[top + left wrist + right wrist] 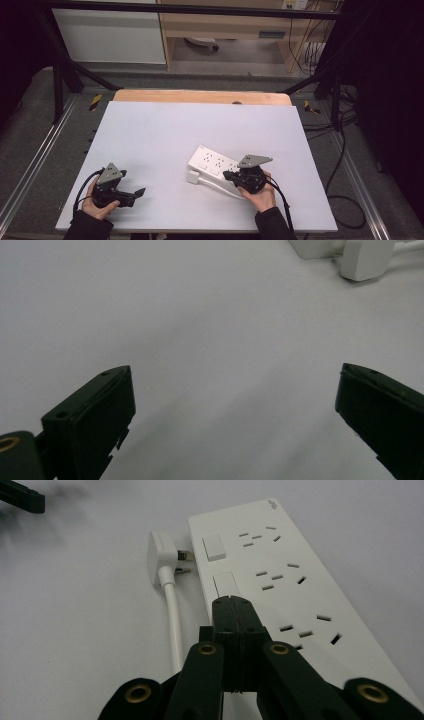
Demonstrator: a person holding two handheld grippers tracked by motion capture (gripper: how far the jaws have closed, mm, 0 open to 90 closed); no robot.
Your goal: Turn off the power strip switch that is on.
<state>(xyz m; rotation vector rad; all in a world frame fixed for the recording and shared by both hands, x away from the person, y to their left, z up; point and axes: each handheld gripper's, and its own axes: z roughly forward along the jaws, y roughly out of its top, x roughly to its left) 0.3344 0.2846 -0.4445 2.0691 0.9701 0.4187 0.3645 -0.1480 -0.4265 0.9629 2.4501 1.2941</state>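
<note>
White foam-like board (165, 135) covers the table. Nearest, the left gripper (235, 385) rests with jaws spread wide, well left of the one power strip (280, 575). The right gripper (234, 602), jaws pressed together on nothing, hovers at the strip's near edge by two rocker switches. One white plug (159, 555) lies beside the strip. Corner lettering is unreadable.

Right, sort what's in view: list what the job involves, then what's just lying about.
In the job:
power strip
plug with its cord
right claw, shut, over the strip
left claw, open, over bare table

Lying about:
shelf unit
floor cables
</note>
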